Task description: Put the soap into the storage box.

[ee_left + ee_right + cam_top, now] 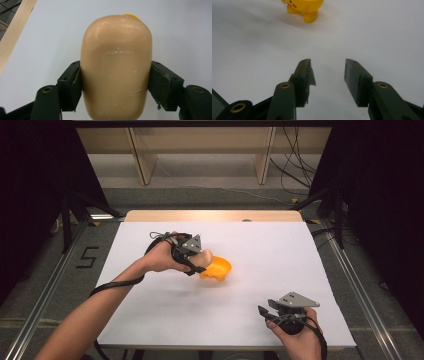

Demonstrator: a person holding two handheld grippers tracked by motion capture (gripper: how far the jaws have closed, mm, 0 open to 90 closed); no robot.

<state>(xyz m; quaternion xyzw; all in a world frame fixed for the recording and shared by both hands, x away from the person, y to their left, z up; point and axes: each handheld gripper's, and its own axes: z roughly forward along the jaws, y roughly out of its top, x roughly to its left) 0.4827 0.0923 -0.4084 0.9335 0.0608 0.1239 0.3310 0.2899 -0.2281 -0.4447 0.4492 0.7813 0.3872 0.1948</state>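
Two hand-held grippers work over one white-covered table (165,315), and two objects are in play: one tan, rounded bread-shaped piece and one yellow bowl-like toy. The left gripper (200,261), held left of the table's middle, is clamped on the tan rounded piece (116,67); in the left gripper view both black pads press its sides, and a sliver of yellow peeks out past its far end. From the high view the tan piece (205,257) sits at the rim of the yellow toy (218,269), just touching or directly over it; which of the two cannot be told. In the right gripper view the toy (303,7) stands on stubby feet, a small face with red cheeks painted on its side. The right gripper (264,314) rests near the table's front right edge, well apart from both objects, its jaws spread wide with nothing between them (327,82).
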